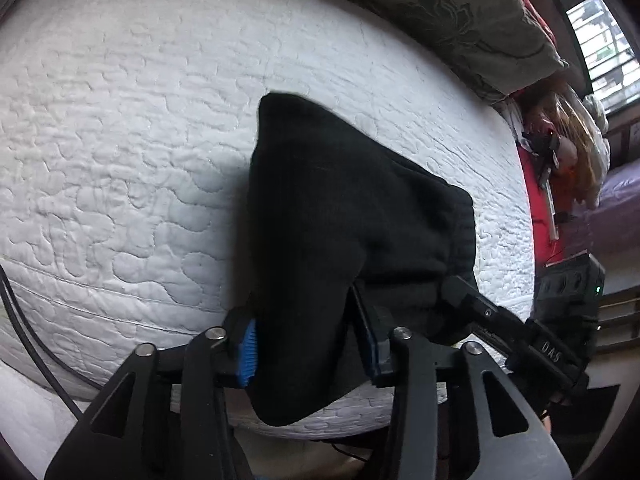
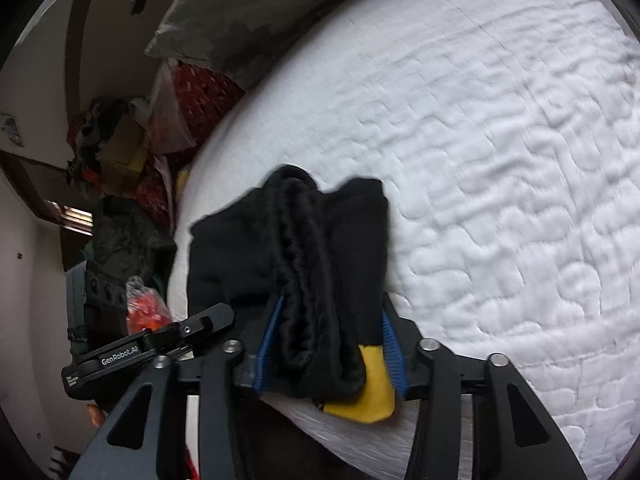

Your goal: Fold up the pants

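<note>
You are gripping the black pants (image 1: 340, 208), already a compact bundle on the quilted mattress (image 1: 120, 140), with left claw (image 1: 308, 348) and right claw (image 2: 328, 344) both clenched on them, seemingly finishing the last fold.

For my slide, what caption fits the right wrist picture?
Right tongs clamp bunched black pants with a yellow patch over a white quilted mattress.

Pants (image 1: 340, 208) folds, perhaps several, lost in black; quilted mattress (image 2: 500, 152) blurred

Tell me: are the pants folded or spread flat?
Folded: the black pants form a compact bundle on the mattress, layers bunched between the right gripper.
</note>
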Available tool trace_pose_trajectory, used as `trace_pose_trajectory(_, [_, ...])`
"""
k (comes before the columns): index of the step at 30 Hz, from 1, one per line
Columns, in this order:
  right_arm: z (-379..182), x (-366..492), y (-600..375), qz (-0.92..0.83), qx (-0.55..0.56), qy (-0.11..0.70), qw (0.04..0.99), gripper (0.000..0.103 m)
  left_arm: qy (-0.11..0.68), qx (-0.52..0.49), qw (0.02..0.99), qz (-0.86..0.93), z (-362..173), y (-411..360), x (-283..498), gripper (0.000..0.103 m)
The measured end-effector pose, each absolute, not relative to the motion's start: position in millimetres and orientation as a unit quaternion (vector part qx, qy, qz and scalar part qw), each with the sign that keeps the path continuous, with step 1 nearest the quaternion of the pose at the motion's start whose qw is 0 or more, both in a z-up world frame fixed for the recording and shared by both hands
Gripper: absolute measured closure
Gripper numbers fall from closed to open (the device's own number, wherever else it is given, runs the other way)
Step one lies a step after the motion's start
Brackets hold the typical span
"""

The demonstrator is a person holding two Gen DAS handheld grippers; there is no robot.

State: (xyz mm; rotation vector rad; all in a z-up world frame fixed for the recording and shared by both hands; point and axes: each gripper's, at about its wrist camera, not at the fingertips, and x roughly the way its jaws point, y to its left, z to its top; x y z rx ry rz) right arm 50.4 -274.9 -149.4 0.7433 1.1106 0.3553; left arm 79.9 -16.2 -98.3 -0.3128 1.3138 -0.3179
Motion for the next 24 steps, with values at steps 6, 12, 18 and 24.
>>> trace_pose_trajectory(6, [-140.0, 63.5, -267.2, 0.147, 0.342, 0.5, 0.782, 0.038, 0.595, -0.096, 0.786, -0.138, -91.3, -29.4, 94.2, 0.047])
trace_pose_trajectory(12, [-151.4, 67.9, -267.9, 0.15, 0.35, 0.498, 0.779, 0.04, 0.579, -0.114, 0.796, -0.132, -98.0, -42.7, 92.7, 0.062])
trace_pose_trajectory(18, [-146.6, 61.6, -271.4, 0.152, 0.34, 0.486, 0.791, 0.064, 0.548, -0.106, 0.82, -0.127, -77.0, -39.9, 87.0, 0.071])
trace_pose_trajectory(24, [-125.2, 68.5, -267.9, 0.164, 0.351, 0.465, 0.796, 0.065, 0.52, -0.113, 0.837, -0.127, -52.1, -30.6, 99.8, 0.071])
